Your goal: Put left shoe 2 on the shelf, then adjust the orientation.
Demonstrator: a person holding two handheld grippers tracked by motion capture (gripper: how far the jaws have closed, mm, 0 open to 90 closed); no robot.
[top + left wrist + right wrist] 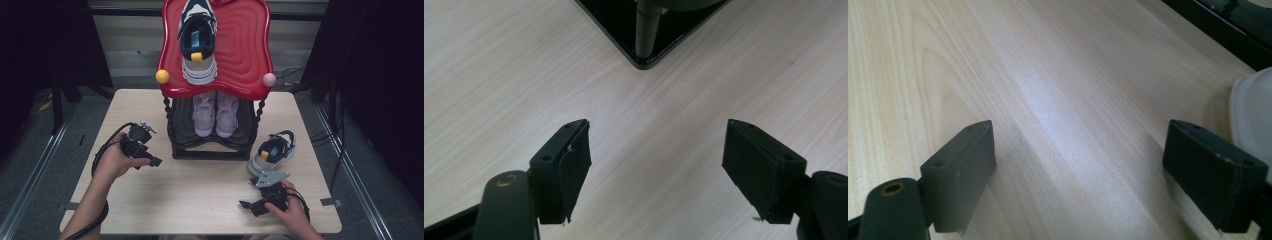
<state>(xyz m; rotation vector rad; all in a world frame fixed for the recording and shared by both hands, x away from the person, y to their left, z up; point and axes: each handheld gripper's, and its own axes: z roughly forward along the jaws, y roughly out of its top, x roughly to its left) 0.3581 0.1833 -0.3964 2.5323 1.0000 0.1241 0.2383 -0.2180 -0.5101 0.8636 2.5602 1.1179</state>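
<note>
Two tools sit low over the table (pixel 200 185), one in each of our hands. Our left tool (pixel 152 161) is near the table's left edge, just beside the front left corner of the black shoe rack (pixel 210 150); its jaws stand wide apart with nothing between them, bare wood below and the rack's corner post (pixel 646 30) ahead. Our right tool (pixel 248 204) lies near the front edge toward the right corner, its jaws likewise wide and empty over bare wood. The navy and white sneaker (pixel 273 151) rests on the table just beyond the right tool, beside the rack's right front corner. Its mate (pixel 198 42) sits on the red top tray (pixel 245 55), and a pink pair (pixel 216 114) stands on the lower shelf.
</note>
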